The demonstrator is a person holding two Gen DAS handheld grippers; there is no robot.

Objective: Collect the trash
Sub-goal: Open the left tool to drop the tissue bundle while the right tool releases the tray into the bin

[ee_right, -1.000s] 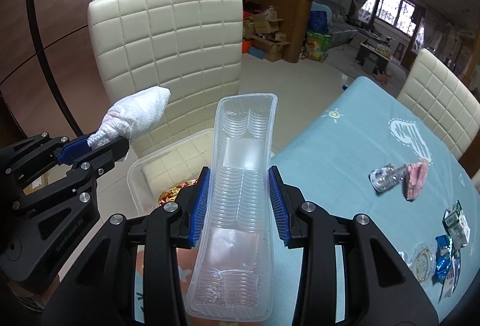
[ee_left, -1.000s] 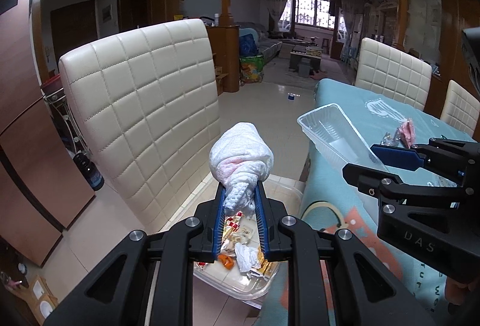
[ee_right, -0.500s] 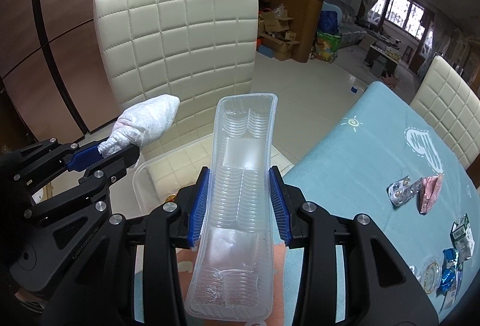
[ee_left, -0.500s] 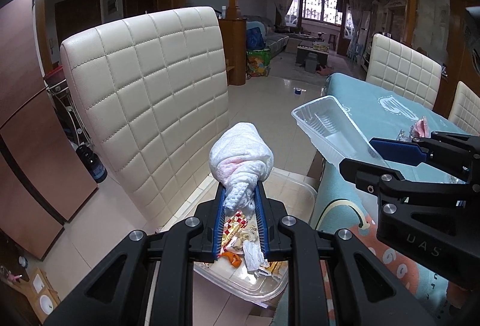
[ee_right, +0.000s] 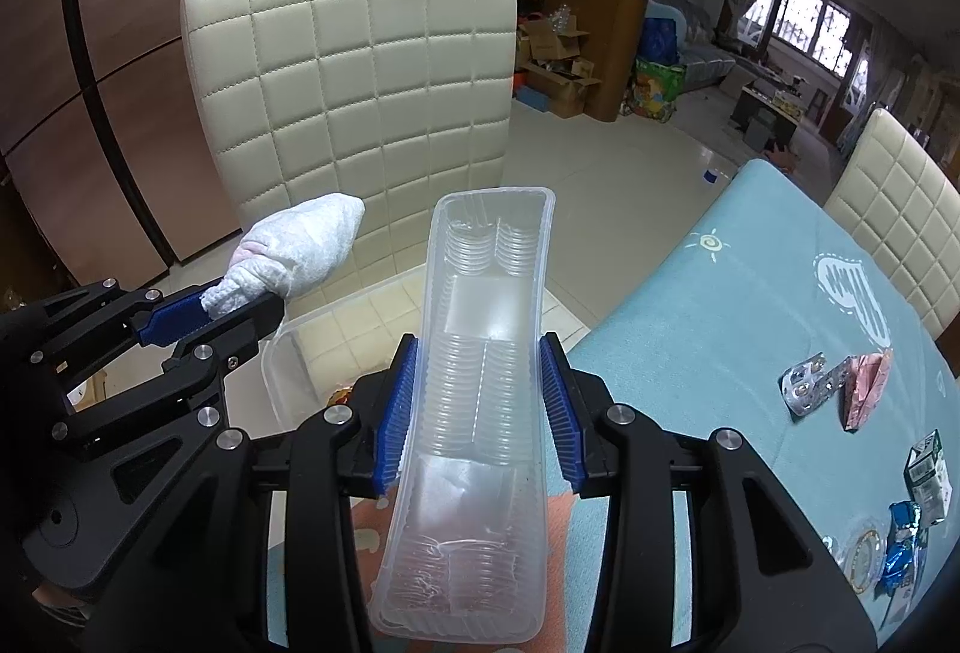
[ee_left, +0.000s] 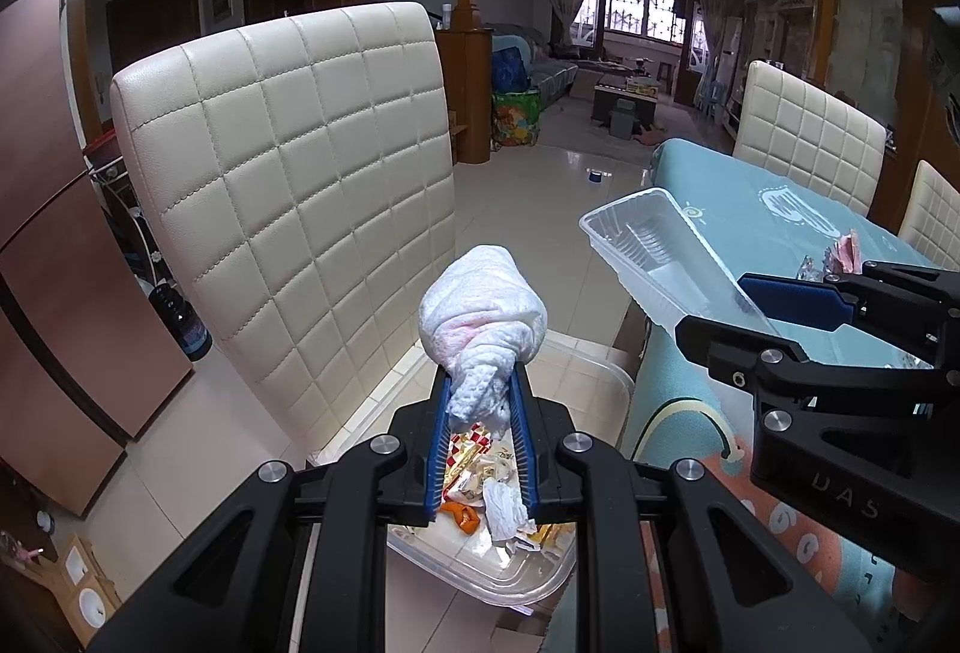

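My left gripper [ee_left: 480,389] is shut on a crumpled white tissue wad [ee_left: 483,314] and holds it above a clear plastic bin [ee_left: 591,383] that has wrappers and scraps in it. The bin sits on the seat of a cream chair [ee_left: 288,185]. My right gripper [ee_right: 480,359] is shut on a long clear plastic tray [ee_right: 480,365], held just right of the bin over the table edge. The tray [ee_left: 654,257] and right gripper [ee_left: 774,317] show in the left wrist view. The left gripper [ee_right: 240,302], the tissue [ee_right: 300,245] and the bin [ee_right: 288,347] show in the right wrist view.
A table with a teal cloth [ee_right: 720,293] carries more trash at the right: a blister pack [ee_right: 807,389], a pink wrapper [ee_right: 867,383], a small carton [ee_right: 927,473], a blue foil wrapper [ee_right: 903,533]. Cream chairs [ee_left: 804,131] stand behind the table. A dark bottle [ee_left: 183,317] stands on the floor.
Both grippers have shifted slightly, so the chair back and bin sit more centred in view. The tissue and the tray stay gripped.
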